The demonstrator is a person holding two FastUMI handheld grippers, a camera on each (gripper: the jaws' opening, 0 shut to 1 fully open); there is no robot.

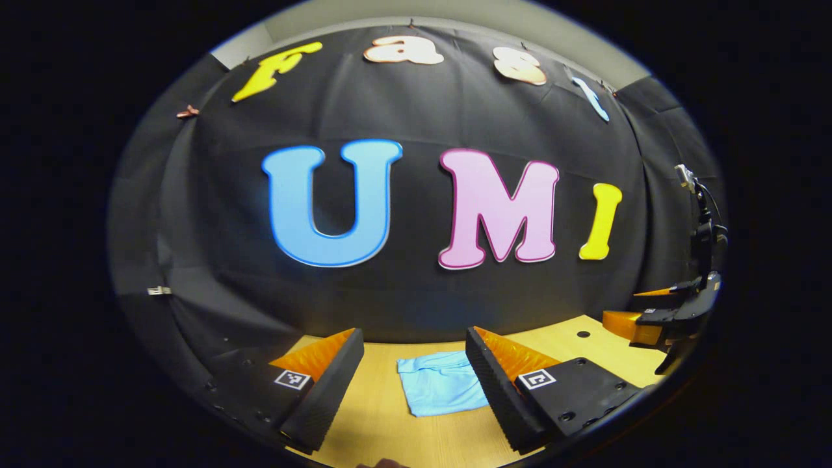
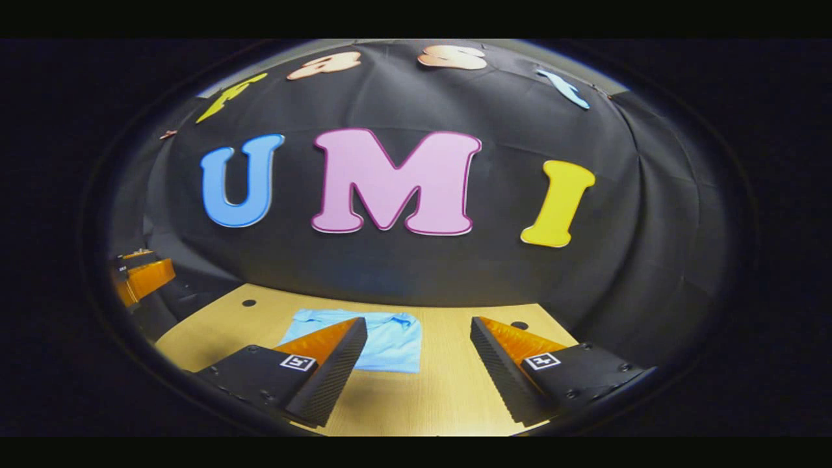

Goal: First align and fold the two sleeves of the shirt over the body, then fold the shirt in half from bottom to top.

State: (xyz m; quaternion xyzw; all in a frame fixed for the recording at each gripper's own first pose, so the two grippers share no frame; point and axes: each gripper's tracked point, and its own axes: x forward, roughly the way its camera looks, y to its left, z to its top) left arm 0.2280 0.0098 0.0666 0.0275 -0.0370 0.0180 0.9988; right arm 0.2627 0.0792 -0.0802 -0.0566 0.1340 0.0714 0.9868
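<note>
The light blue shirt point(image 1: 442, 382) lies folded into a small flat rectangle on the wooden table point(image 1: 390, 422). In the left gripper view my left gripper point(image 1: 413, 377) hovers open above the table, the shirt showing between its fingers and partly hidden by the right finger. The other gripper point(image 1: 676, 312) shows at the far right edge of that view. In the right gripper view the shirt point(image 2: 390, 341) lies ahead to the left, its near left part covered by the left finger. My right gripper point(image 2: 419, 361) is open and holds nothing.
Black cloth walls close the table's far side. Small round holes point(image 2: 249, 303) point(image 2: 519, 325) sit in the tabletop near the back. The other gripper point(image 2: 140, 276) appears at the far left of the right gripper view. A stand with cables point(image 1: 702, 221) rises at the right.
</note>
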